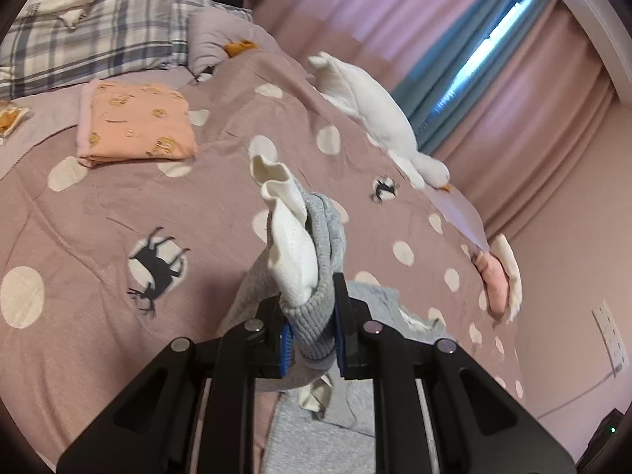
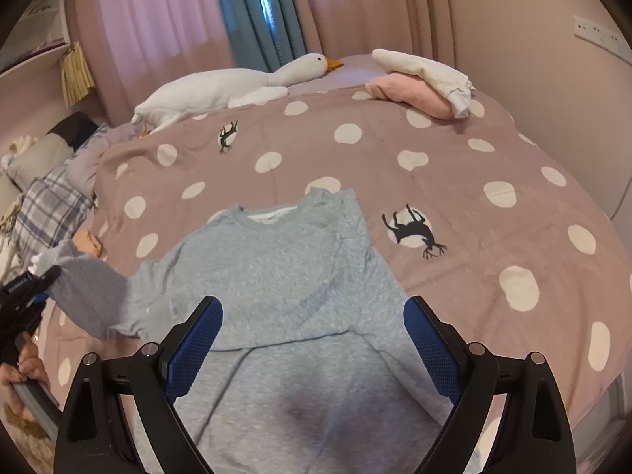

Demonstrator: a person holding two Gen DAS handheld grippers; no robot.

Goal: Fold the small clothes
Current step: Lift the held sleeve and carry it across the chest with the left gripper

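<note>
A small light grey sweatshirt (image 2: 284, 276) lies front-up on the dotted pink bedcover (image 2: 454, 205), collar toward the far side. My left gripper (image 1: 312, 339) is shut on the ribbed cuff of the sweatshirt's left sleeve (image 1: 320, 300), with its white lining (image 1: 292, 260) sticking out, and holds it lifted off the bed. In the right wrist view this sleeve (image 2: 91, 288) stretches to the left gripper (image 2: 27, 288) at the left edge. My right gripper (image 2: 312, 347) is open and empty, hovering over the sweatshirt's lower body.
A folded peach garment (image 1: 134, 122) lies on the bed near plaid pillows (image 1: 91, 31). A white goose plush (image 2: 237, 83) and folded pink and white clothes (image 2: 418, 83) lie along the far side by the curtains.
</note>
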